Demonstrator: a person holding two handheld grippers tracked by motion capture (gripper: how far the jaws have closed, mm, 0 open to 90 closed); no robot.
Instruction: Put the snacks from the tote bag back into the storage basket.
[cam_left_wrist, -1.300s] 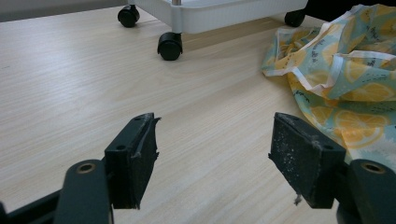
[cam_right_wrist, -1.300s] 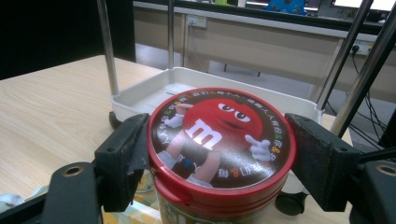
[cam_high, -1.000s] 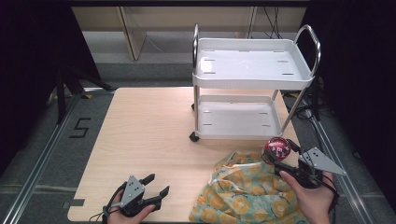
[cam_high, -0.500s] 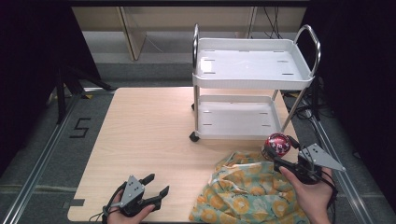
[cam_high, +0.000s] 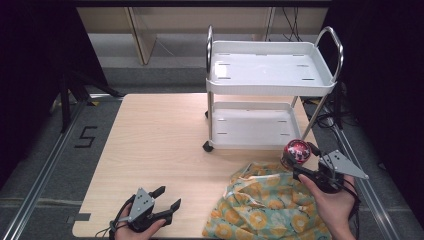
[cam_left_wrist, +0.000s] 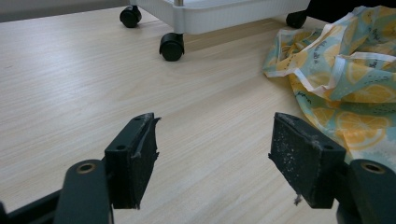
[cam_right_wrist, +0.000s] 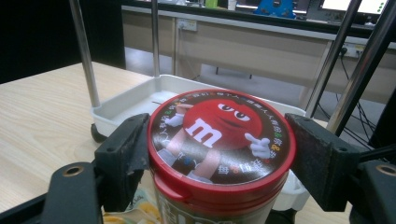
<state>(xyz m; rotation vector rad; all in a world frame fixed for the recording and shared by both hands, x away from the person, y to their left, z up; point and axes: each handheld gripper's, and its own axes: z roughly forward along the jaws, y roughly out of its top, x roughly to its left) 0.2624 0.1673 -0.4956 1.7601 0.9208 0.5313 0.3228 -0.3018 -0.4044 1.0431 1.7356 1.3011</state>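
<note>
A candy jar with a red lid showing a red cartoon character is held upright over the table's right edge, just in front of the cart's lower shelf. My right gripper is shut on it, one jaw pressing each side under the lid. A yellow and teal lemon-print cloth lies crumpled on the table below and left of the jar. My left gripper rests open near the front edge, left of the cloth, with nothing between its jaws.
A white two-shelf cart on black castors stands at the table's back right, both shelves bare; its lower shelf lies right behind the jar. Light wooden tabletop stretches left of the cart.
My right gripper has carried the jar slightly up and toward the cart. The left gripper and the cloth have not moved.
</note>
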